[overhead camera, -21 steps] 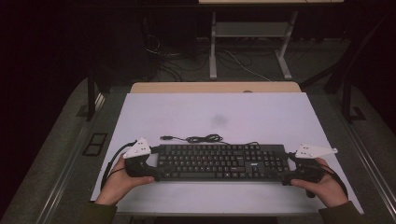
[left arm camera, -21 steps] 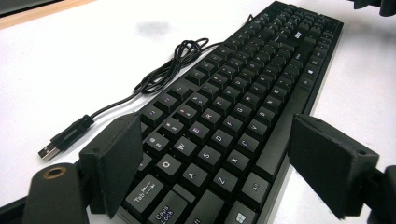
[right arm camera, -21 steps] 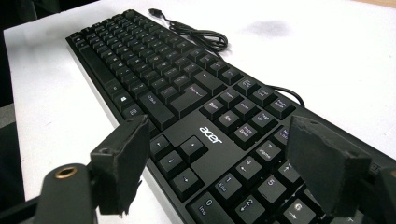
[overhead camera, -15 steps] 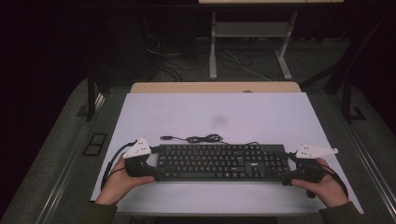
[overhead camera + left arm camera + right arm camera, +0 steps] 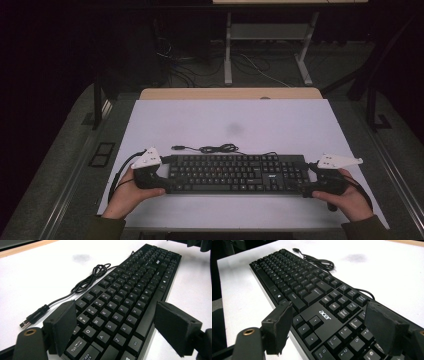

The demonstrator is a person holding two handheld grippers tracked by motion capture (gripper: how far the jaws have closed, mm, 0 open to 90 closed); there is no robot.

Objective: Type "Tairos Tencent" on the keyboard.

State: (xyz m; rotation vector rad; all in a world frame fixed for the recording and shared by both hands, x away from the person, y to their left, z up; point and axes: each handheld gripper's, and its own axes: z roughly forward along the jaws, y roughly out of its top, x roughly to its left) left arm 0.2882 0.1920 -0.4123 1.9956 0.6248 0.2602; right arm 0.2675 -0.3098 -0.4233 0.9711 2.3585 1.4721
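A black Acer keyboard (image 5: 235, 173) lies along the near side of the white table (image 5: 280, 125). Its black cable (image 5: 215, 148) is coiled just behind it and ends in a USB plug (image 5: 27, 322). My left gripper (image 5: 165, 176) stands open at the keyboard's left end, one jaw on each long side of it over the Tab and Q keys (image 5: 116, 312). At the right end my right gripper (image 5: 307, 181) is open the same way, its jaws either side of the arrow keys and number pad (image 5: 329, 310). A hand holds each gripper.
A dark smudge (image 5: 235, 129) marks the white table top behind the cable. A wooden strip (image 5: 230, 93) borders the far edge. Beyond it stand a metal desk frame (image 5: 227, 55) and loose cables on the dark floor.
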